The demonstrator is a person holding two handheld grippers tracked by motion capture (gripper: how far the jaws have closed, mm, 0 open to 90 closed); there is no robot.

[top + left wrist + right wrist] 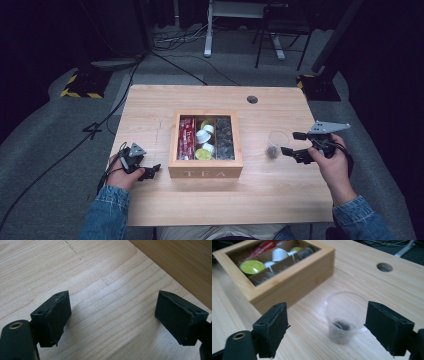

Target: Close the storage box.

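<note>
Surface [150, 107] of pale wood carries the whole scene, and the tea box [205, 173] at its middle serves as the landmark. Right of the box, a short way off and apart from its wall, stands the clear cup [276, 143], upright, its long axis vertical, mouth up, with something small and dark lying in its bottom; what that is I cannot tell. Further right of the box, just past the cup, sits the right hand-held gripper [292, 142], held roughly level and pointing back toward the box, so the cup lies straight ahead of its jaws, between it and the box. In the right gripper view the cup [344, 315] stands just beyond and between the two black jaws, which are spread wide and touch nothing. The right hand is plainly the nearer one; taking the cup would likely mean sliding forward so the jaws pass on either side of its wall. Left of the box, near its front corner, the left hand-held gripper [150, 171] rests low over the surface, jaws also spread and empty, well apart from the cup.
</note>
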